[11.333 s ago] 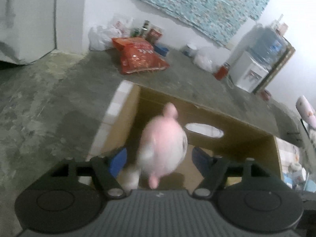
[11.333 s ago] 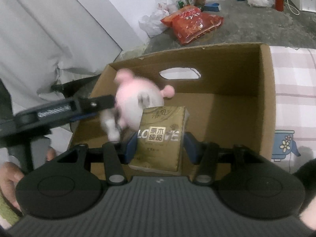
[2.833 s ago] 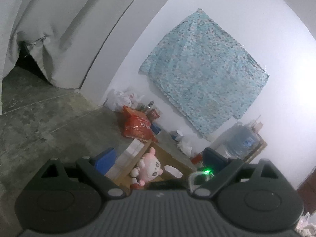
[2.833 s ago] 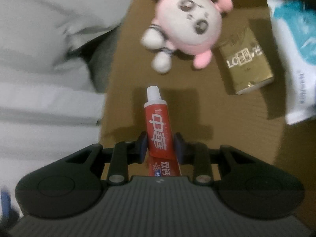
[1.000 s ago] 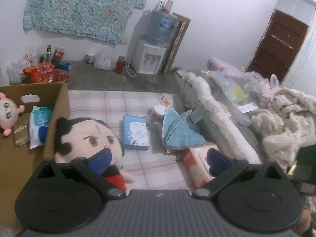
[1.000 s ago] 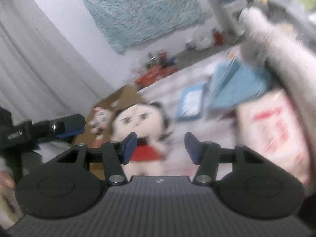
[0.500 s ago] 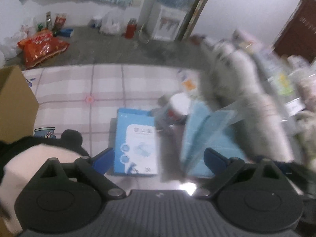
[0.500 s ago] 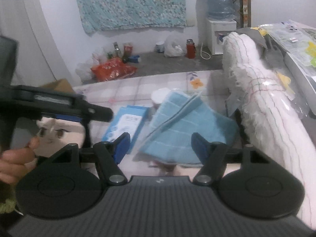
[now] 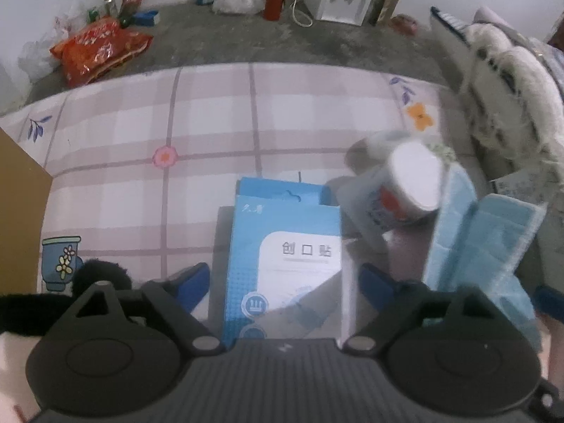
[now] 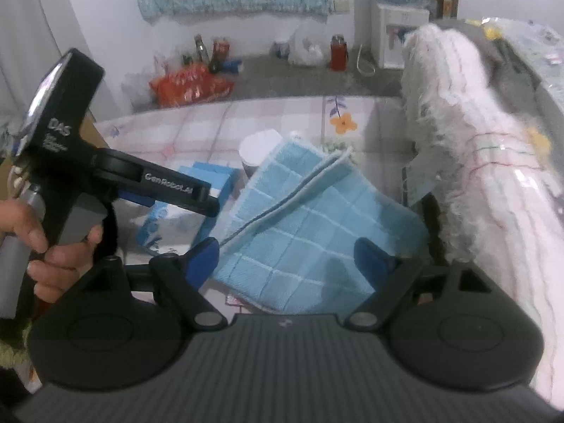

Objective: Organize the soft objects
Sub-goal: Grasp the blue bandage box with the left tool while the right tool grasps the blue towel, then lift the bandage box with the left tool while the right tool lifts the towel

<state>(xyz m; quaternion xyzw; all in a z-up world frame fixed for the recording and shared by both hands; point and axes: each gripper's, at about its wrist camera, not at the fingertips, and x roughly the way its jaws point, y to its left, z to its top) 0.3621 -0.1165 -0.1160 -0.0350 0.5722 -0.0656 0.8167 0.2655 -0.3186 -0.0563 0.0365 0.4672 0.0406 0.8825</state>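
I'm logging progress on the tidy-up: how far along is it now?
Midway, it seems. Nothing is held: the left gripper, jaws just narrowing, straddles the blue box; the right gripper, jaws just widening, frames the blue towel. Both items, and a white-lidded tub, remain on the checked cloth.

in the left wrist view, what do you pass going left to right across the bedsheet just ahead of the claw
cardboard box edge → black plush hair → blue plaster box → white-lidded tub → light blue towel
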